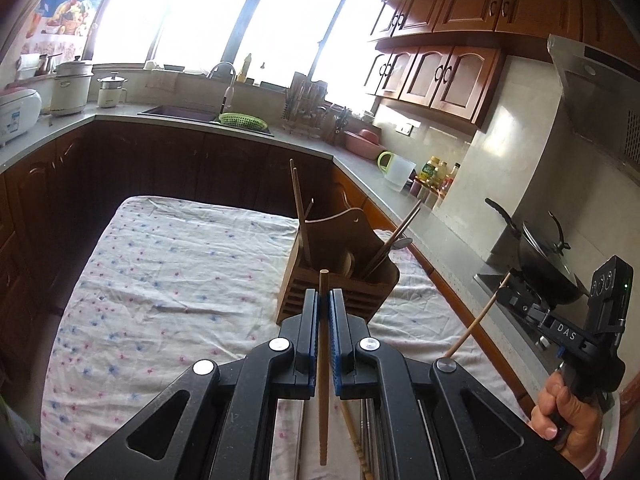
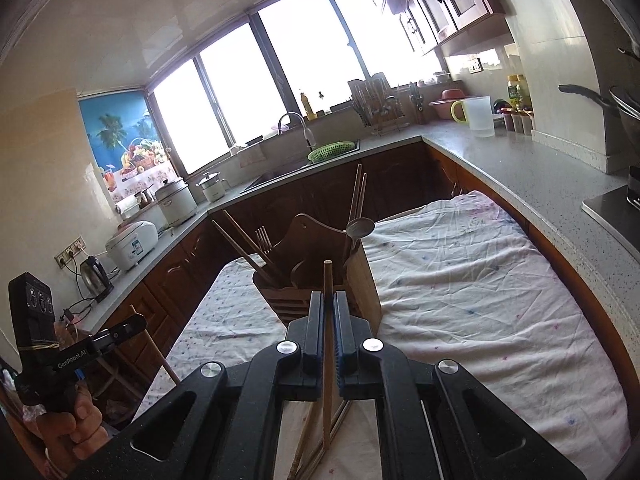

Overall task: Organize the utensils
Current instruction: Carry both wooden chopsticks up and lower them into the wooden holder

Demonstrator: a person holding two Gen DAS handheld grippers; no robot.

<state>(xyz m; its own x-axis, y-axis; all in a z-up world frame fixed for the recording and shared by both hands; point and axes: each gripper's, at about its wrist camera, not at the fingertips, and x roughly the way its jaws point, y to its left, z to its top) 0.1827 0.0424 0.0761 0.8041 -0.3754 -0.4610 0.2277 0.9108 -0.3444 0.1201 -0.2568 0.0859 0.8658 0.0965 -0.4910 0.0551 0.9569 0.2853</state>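
In the left wrist view, the left tongs (image 1: 324, 300) sit at lower centre, clenched on a wooden chopstick (image 1: 323, 360) that runs between the blue pads (image 1: 316, 320) and pokes out just past their tips. Straight ahead, in the middle of the frame, stands the wooden utensil holder (image 1: 340, 276) on the flowered cloth (image 1: 160, 280) covering the surface; it already carries chopsticks, a spoon and other handles. At the right edge, the right tongs (image 1: 508, 280) grasp a second, paler chopstick (image 1: 476, 320) held aslant.

In the right wrist view, the left tongs appear at lower left beside the person's hand (image 2: 68, 432). At lower centre the right tongs are clamped on their chopstick, its tip aimed at the holder, where a fork (image 2: 262, 238) and a spoon (image 2: 360, 228) stand. More chopsticks (image 2: 312, 440) lie on the cloth beneath the tongs — not yet sorted.

The step in hand looks like carrying chopsticks to the holder. The next move likely calls for lifting each stick over a compartment, tipping it nearly upright, then letting go — minding the handles already leaning there.
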